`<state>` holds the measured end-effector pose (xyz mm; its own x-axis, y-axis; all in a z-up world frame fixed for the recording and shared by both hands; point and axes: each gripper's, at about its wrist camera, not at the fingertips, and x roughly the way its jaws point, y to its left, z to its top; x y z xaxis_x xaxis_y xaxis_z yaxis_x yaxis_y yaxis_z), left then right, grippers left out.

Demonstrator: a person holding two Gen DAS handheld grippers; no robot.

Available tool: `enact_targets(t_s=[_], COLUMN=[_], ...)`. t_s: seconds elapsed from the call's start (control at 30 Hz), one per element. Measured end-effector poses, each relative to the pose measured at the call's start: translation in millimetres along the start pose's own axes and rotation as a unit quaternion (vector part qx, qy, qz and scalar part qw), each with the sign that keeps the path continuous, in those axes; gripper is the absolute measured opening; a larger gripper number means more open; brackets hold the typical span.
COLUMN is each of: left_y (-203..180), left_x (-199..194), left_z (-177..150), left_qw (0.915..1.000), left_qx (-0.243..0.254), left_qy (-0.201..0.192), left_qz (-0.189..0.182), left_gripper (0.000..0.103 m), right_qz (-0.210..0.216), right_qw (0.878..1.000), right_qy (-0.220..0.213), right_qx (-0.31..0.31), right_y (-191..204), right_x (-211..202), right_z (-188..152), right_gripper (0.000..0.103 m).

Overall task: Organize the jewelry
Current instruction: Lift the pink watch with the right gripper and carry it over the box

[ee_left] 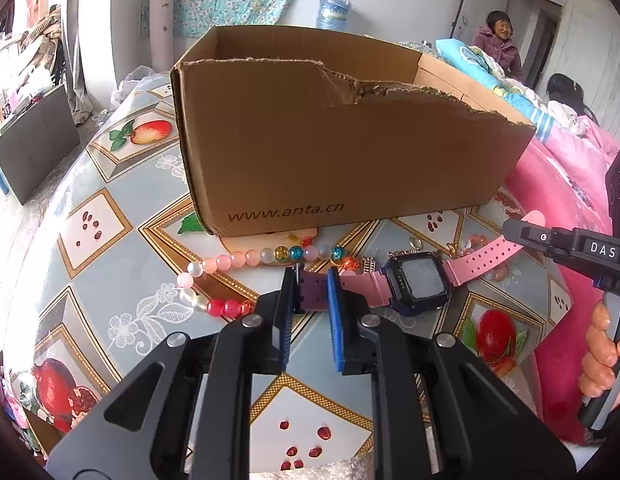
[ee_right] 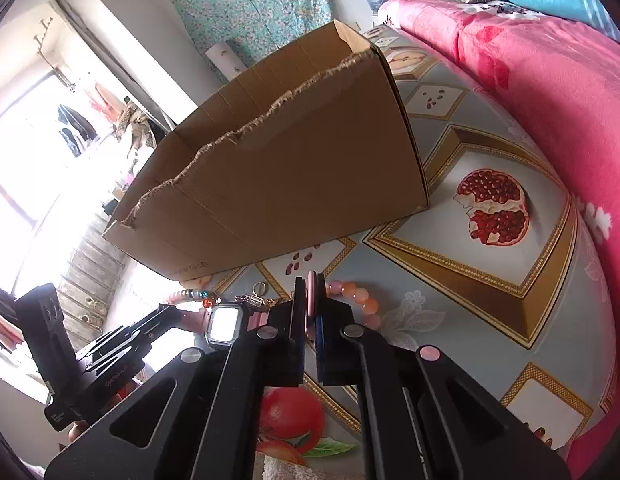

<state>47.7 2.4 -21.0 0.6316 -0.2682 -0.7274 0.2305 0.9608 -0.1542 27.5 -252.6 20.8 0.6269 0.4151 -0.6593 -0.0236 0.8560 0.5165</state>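
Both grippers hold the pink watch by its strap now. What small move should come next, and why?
Probably lift it straight up, both hands together. The left gripper is shut on one strap end and the right gripper on the other, so the watch hangs between them. It must rise above the torn wall of the cardboard box behind it.

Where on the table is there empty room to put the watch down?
Bare tablecloth lies left of the cardboard box, and more right of it by the pink blanket. In front of the box it is crowded: bead necklace, watch, both grippers.
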Motion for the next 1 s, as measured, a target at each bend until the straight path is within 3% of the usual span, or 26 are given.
enact_targets(t_s=[0.37, 0.6, 0.8, 1.0], left_y=[-9, 0, 10, 19], left_x=[-14, -42, -83, -104], left_z=[2, 10, 40, 92], left_qw=[0.9996, 0.9978, 0.9922, 0.9866], left_qx=[0.01, -0.011, -0.019, -0.018], left_qy=[-0.018, -0.044, -0.096, -0.127], left_qz=[-0.022, -0.047, -0.078, -0.1], left_gripper=[0.006, 0.005, 0.005, 0.005], right_qz=[0.047, 0.086, 0.088, 0.075], right_qw=[0.998, 0.993, 0.987, 0.987], right_qy=[-0.031, -0.066, -0.098, -0.091], right_qx=[-0.01, -0.052, -0.094, -0.11], right_y=[17, 51, 75, 89], right_x=[-27, -65, -88, -82], right_z=[11, 29, 52, 94], right_gripper=[0.003, 0.003, 0.003, 0.003])
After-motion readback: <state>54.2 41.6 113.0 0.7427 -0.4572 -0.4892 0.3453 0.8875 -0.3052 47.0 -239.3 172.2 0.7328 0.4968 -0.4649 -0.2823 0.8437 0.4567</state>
